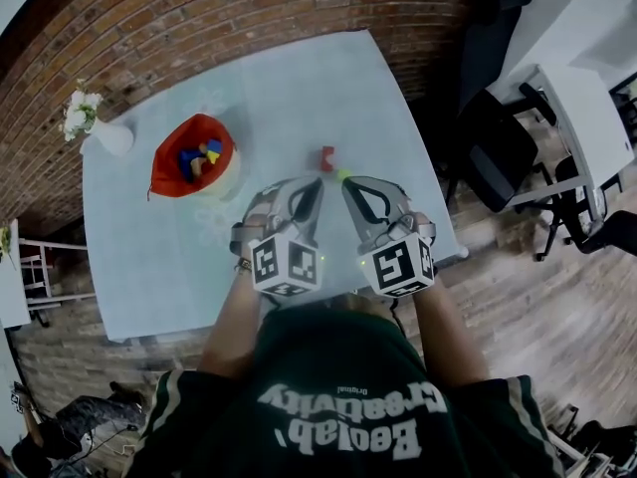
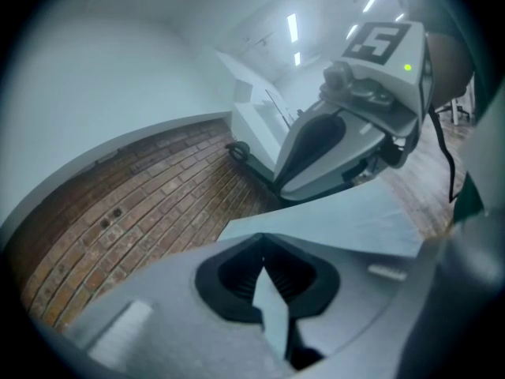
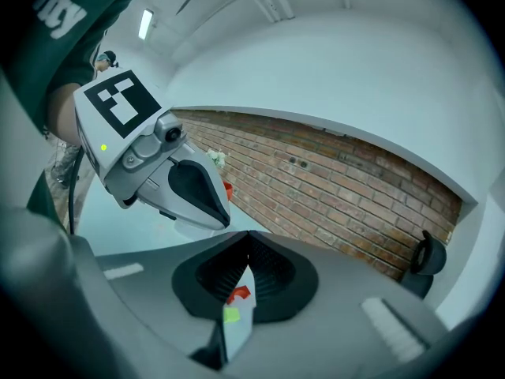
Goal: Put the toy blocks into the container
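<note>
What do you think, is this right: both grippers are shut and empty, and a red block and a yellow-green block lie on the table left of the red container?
One thing is wrong: the head view shows the red block and the yellow-green block on the table to the right of the red container, not left. The left gripper and right gripper are shut and empty.

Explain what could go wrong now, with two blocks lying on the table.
The red block and the green block lie close together, so gripping one may push the other away.
Both the left gripper and the right gripper have shut jaws; unless opened, they would shove the blocks.
The vase stands beside the red container and could be knocked over on the way.
</note>
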Demonstrator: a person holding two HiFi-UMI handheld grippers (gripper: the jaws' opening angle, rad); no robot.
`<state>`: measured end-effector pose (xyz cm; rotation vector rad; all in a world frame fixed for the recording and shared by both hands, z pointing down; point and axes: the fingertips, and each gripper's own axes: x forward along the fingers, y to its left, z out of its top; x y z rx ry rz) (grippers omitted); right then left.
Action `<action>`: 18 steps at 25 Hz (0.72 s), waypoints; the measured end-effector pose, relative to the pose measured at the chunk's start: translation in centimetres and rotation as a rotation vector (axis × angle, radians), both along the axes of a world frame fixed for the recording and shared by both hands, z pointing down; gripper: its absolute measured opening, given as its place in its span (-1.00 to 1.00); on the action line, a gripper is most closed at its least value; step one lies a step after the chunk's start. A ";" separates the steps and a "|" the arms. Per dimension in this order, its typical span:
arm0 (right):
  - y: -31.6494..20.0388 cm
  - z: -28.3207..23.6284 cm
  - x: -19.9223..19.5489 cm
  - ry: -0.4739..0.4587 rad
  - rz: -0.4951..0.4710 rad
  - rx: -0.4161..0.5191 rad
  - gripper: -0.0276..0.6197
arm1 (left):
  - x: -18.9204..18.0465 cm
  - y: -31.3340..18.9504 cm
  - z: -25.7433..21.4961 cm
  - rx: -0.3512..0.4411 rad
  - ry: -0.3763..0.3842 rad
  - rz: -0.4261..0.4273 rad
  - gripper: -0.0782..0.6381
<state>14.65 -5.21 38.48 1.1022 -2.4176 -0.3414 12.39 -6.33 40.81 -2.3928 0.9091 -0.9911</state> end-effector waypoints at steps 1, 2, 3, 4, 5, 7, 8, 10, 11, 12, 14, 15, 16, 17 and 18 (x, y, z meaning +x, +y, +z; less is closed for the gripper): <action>0.1 0.2 0.2 -0.001 -0.003 -0.003 -0.90 | 0.3 0.1 0.1 -0.004 -0.003 0.001 -0.77; 0.1 0.4 0.4 -0.002 -0.005 -0.007 -0.90 | 0.6 0.1 0.3 -0.009 -0.007 0.004 -0.77; 0.1 0.6 0.6 -0.003 -0.005 -0.012 -0.90 | 0.9 0.2 0.5 -0.013 -0.011 0.007 -0.77; 0.1 0.9 0.8 -0.003 -0.004 -0.018 -0.90 | 1.1 0.2 0.8 -0.018 -0.015 0.008 -0.77; 0.1 1.3 1.0 -0.005 -0.003 -0.025 -0.90 | 1.2 0.2 1.1 -0.022 -0.018 0.007 -0.77; 0.0 2.0 1.3 -0.010 -0.007 -0.040 -0.90 | 1.4 -0.1 1.6 -0.030 -0.021 0.000 -0.77; -0.1 2.3 1.4 -0.012 -0.011 -0.045 -0.90 | 1.5 -0.2 1.8 -0.033 -0.022 -0.005 -0.77; -0.6 3.0 1.8 -0.011 -0.015 -0.058 -0.90 | 1.7 -0.6 2.3 -0.043 -0.017 -0.013 -0.77; -0.8 3.5 2.0 -0.007 -0.016 -0.069 -0.90 | 1.8 -0.7 2.6 -0.053 -0.012 -0.016 -0.77; -1.2 4.1 2.1 -0.004 -0.019 -0.085 -0.90 | 2.0 -0.9 2.9 -0.064 -0.008 -0.018 -0.77; -2.0 5.2 2.1 -0.002 -0.030 -0.120 -0.73 | 2.2 -1.4 3.5 -0.081 -0.002 -0.019 -0.77; -2.5 5.8 2.1 -0.001 -0.036 -0.138 -0.65 | 2.3 -1.7 3.7 -0.085 -0.002 -0.019 -0.77; -3.0 6.6 1.9 0.001 -0.045 -0.158 -0.63 | 2.2 -1.9 4.1 -0.088 -0.004 -0.019 -0.77; -3.5 7.4 1.8 0.005 -0.056 -0.181 -0.58 | 2.2 -2.2 4.5 -0.093 -0.006 -0.020 -0.77; -3.9 8.4 1.6 0.011 -0.069 -0.205 -0.50 | 2.1 -2.5 4.9 -0.097 -0.008 -0.023 -0.77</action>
